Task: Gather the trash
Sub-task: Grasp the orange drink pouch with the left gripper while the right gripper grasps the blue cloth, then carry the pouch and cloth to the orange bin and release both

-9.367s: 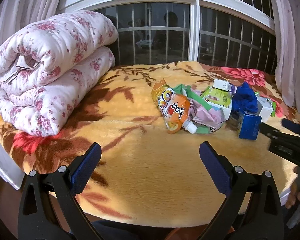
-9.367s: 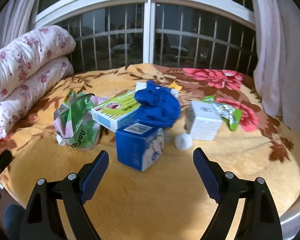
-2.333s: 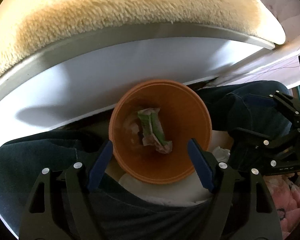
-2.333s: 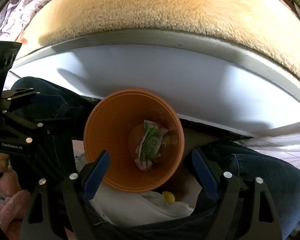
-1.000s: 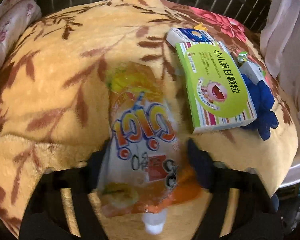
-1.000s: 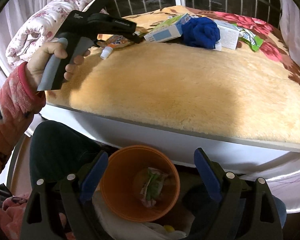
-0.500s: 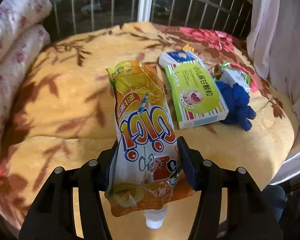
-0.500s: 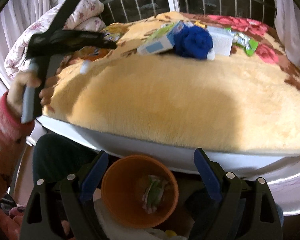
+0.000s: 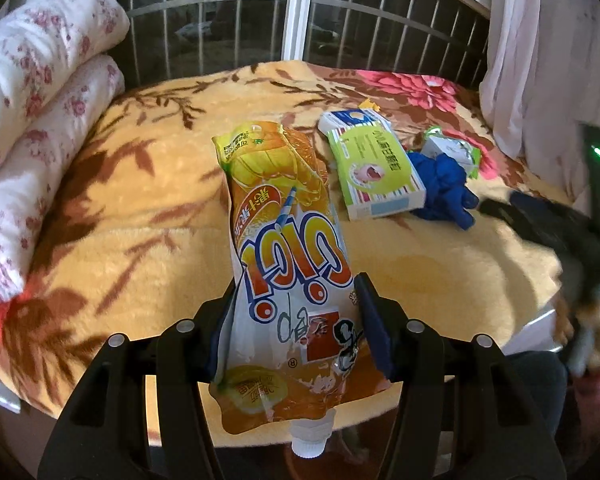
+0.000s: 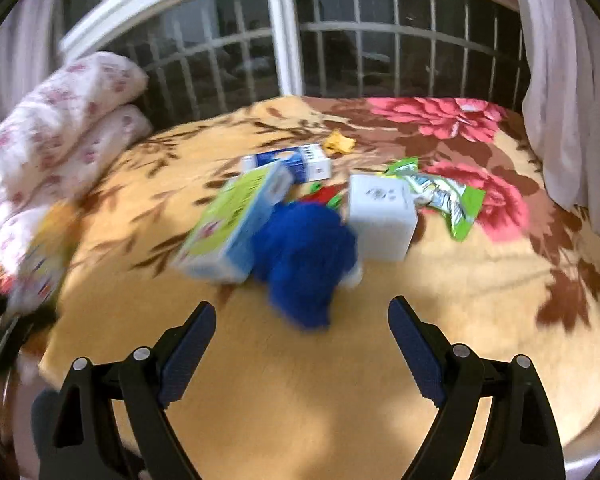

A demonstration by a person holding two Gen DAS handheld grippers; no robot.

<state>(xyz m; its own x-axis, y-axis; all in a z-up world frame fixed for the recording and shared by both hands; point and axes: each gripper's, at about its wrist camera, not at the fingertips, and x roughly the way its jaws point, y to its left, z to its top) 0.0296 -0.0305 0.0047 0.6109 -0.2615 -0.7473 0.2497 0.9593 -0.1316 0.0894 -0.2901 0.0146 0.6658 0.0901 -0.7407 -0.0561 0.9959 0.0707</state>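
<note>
Left gripper (image 9: 294, 330) pinches the orange juice pouch (image 9: 288, 264), cap down.
Right gripper (image 10: 300, 344), spread, faces the blurred blue cloth (image 10: 306, 262), probably nearest.

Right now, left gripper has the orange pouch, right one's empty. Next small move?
Probably carry the orange juice pouch back off the blanket edge toward a bin. The left gripper is shut on its lower half, cap end nearest the camera, so it is already secured. The open right gripper faces the blue cloth next.

Looks like someone's bedroom: fuzzy floral blanket (image 10: 480, 280), rolled-up quilt (image 9: 32, 120), barred window (image 10: 340, 48) with curtains (image 9: 540, 52).
</note>
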